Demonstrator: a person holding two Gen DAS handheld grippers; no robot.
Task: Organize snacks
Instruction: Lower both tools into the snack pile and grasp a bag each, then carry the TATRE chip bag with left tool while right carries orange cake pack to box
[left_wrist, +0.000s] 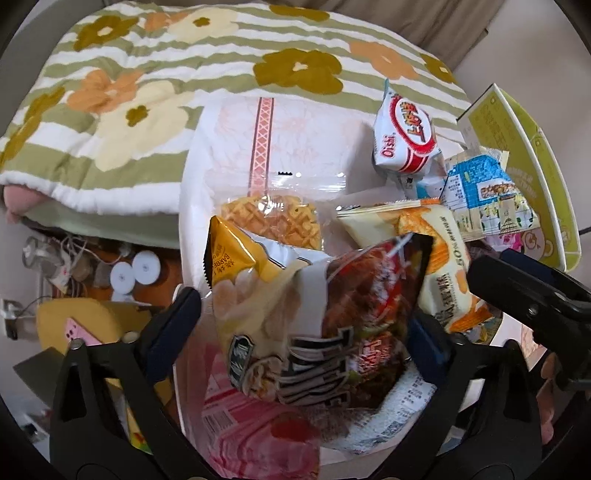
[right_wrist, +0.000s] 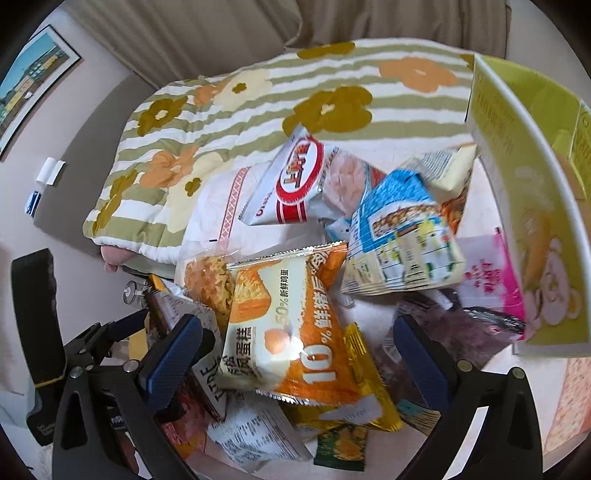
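Two open tongs (left_wrist: 303, 332) (right_wrist: 295, 354) straddle snacks: Oishi pack (left_wrist: 404, 138), "BARREL" bag (left_wrist: 232, 254), "10%" cake pack (right_wrist: 291, 332).

1. A quilted blanket with green and white stripes and orange, olive and cream flowers (left_wrist: 155, 92) (right_wrist: 221, 122) lies bunched up.
2. Beige pleated curtains (right_wrist: 221, 29) hang behind the blanket.
3. A black-framed picture (right_wrist: 33, 77) hangs on the wall left of the blanket.
4. Two round white discs (left_wrist: 135, 273) sit among cluttered cables below the blanket's near edge.
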